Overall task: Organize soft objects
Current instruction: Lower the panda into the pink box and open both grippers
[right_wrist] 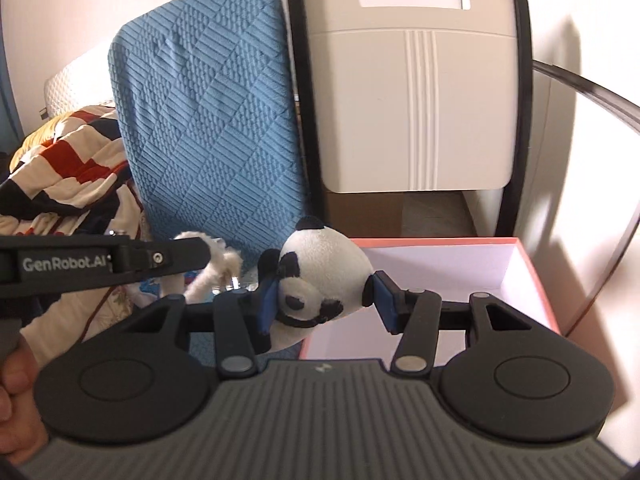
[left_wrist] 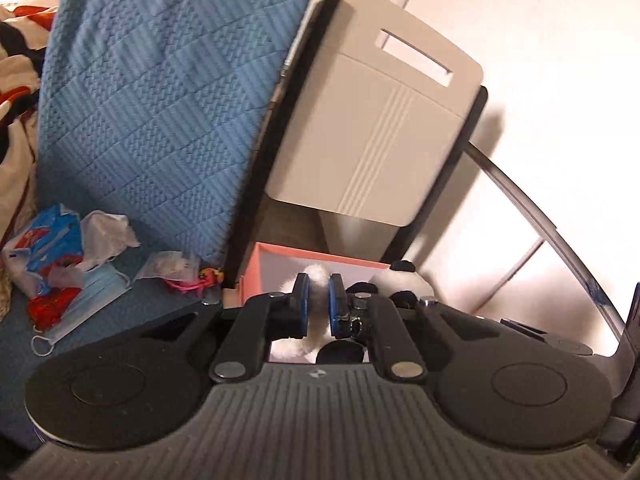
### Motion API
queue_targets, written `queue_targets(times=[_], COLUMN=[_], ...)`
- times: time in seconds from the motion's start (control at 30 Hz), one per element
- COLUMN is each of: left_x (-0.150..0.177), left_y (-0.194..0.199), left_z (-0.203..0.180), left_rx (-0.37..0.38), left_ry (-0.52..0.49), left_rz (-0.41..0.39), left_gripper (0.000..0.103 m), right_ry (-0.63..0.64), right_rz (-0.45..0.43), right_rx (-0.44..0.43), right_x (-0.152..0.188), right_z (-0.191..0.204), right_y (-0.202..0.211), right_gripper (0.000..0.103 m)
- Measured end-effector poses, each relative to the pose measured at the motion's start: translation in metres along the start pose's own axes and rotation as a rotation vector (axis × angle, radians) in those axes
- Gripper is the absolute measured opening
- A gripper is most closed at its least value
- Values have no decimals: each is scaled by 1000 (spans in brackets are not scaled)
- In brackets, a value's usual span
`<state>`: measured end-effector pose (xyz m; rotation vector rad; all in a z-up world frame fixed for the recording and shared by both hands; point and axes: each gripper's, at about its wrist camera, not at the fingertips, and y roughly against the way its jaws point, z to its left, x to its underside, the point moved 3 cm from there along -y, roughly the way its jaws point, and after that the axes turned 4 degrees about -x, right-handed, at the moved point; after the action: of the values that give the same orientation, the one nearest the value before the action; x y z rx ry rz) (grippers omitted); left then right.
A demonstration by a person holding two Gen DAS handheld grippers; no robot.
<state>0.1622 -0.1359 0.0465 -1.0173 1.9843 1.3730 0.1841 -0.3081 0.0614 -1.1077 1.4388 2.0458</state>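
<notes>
Right wrist view has the right gripper (right_wrist: 322, 300) closest, its blue pads clamped on the head of a panda toy (right_wrist: 320, 268), which hangs upside down between them. Just behind and below the toy sits an open pink box (right_wrist: 536, 280) with a white inside; the head is over the box's near left corner. To the left, the left gripper (right_wrist: 202, 254) reaches in from the side and pinches a white furry limb of the same toy. A hand (right_wrist: 16, 392) shows at the lower left edge.

Left wrist view shows the left gripper (left_wrist: 316, 300) with its pads nearly together, squeezed on that tuft of white fur, and the panda's head peeking up just to the right, over the box (left_wrist: 256, 268).

Further left, on the blue bed cover (left_wrist: 160, 304), lie a face mask (left_wrist: 92, 292), a crumpled tissue (left_wrist: 108, 232) and some torn packets (left_wrist: 44, 248), near each other. Behind them a blue quilted cushion (right_wrist: 216, 112) stands tilted against a white chair back (right_wrist: 412, 112) with a slot handle. A patterned blanket (right_wrist: 68, 172) is heaped at the far left, and a pale wall (right_wrist: 580, 0) closes the scene.
</notes>
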Motion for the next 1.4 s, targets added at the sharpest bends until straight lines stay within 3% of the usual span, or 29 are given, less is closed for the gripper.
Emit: queue_targets(times=[0.43,0.93,1.4], left_x=[18,63,85], left_y=[-42,-116,-148], left_z=[-42,-53,-70], left_rx=[45,-16,-16], left_ry=[-24,-74,-124], left_rz=[82,257,335], left_gripper=[12,12,12], right_ry=[2,-103,-158], right_rz=[50,221,273], right_rx=[79,106,123], right_x=[11,63,91], right_z=[-50,-107,-137], right_y=[2,-44,-56], right_gripper=[53,54,54])
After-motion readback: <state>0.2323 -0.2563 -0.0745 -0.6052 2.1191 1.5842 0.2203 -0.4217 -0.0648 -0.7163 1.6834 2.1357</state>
